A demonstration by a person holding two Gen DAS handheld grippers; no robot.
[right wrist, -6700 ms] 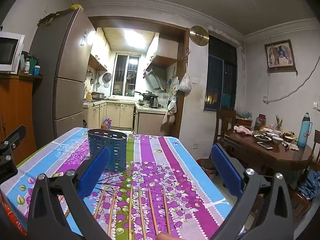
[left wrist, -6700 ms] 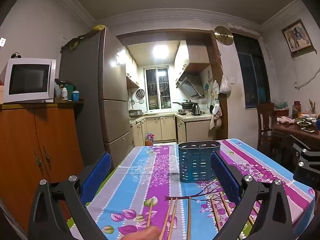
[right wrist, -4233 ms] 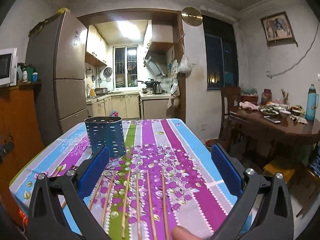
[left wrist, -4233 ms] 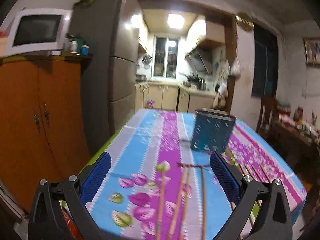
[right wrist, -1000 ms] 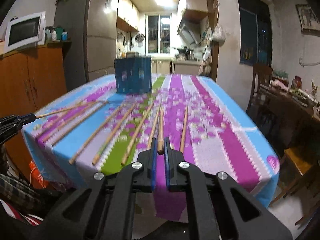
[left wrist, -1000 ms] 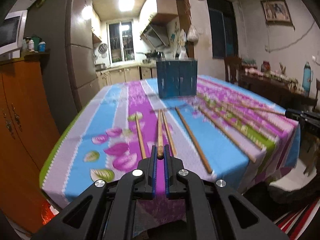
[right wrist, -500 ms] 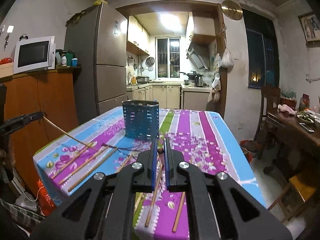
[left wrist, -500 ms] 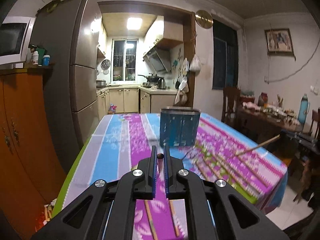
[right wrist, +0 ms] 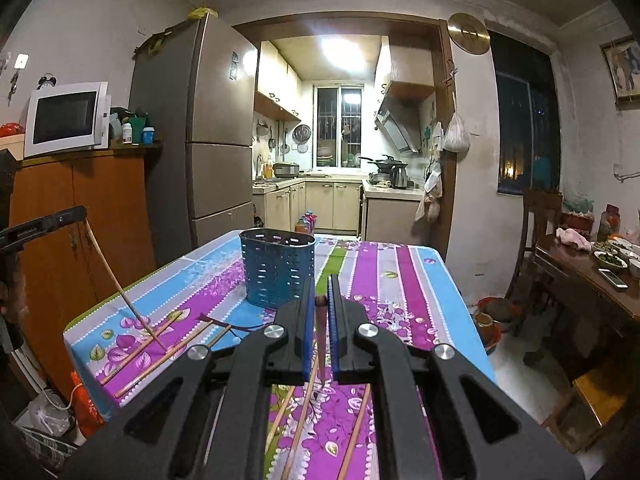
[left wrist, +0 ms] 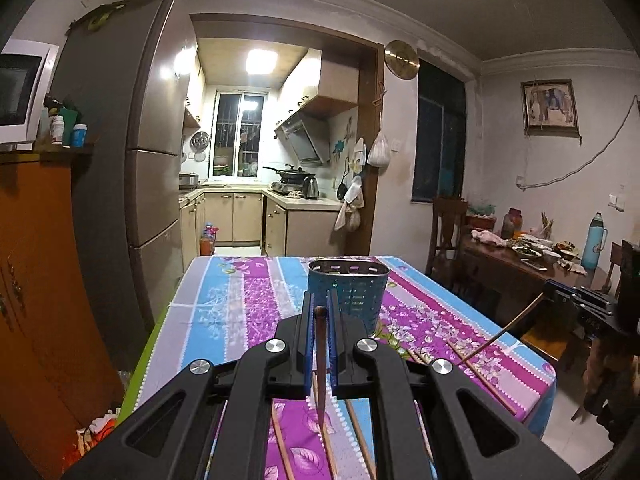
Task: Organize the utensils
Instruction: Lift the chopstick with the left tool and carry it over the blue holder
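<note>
A blue perforated utensil holder (left wrist: 347,293) stands upright on the flowered tablecloth (left wrist: 240,312); it also shows in the right wrist view (right wrist: 276,268). My left gripper (left wrist: 319,312) is shut on a wooden chopstick (left wrist: 320,364) that hangs steeply down. My right gripper (right wrist: 320,300) is shut on another chopstick (right wrist: 321,344), tip near the cloth. The left-held chopstick (right wrist: 120,288) shows at the left of the right wrist view, the right-held chopstick (left wrist: 500,332) at the right of the left wrist view. Several loose chopsticks (right wrist: 168,344) lie on the cloth.
An orange cabinet (right wrist: 80,240) with a microwave (right wrist: 66,118) and a tall fridge (right wrist: 208,140) stand left of the table. A dark dining table (left wrist: 528,264) with dishes and a chair (left wrist: 446,236) stand to the right. The kitchen doorway lies behind.
Both grippers, each shut on a chopstick, have lifted off the table. The chopsticks have swung from lying flat to hanging steeply, and the holder now sits straight ahead.
</note>
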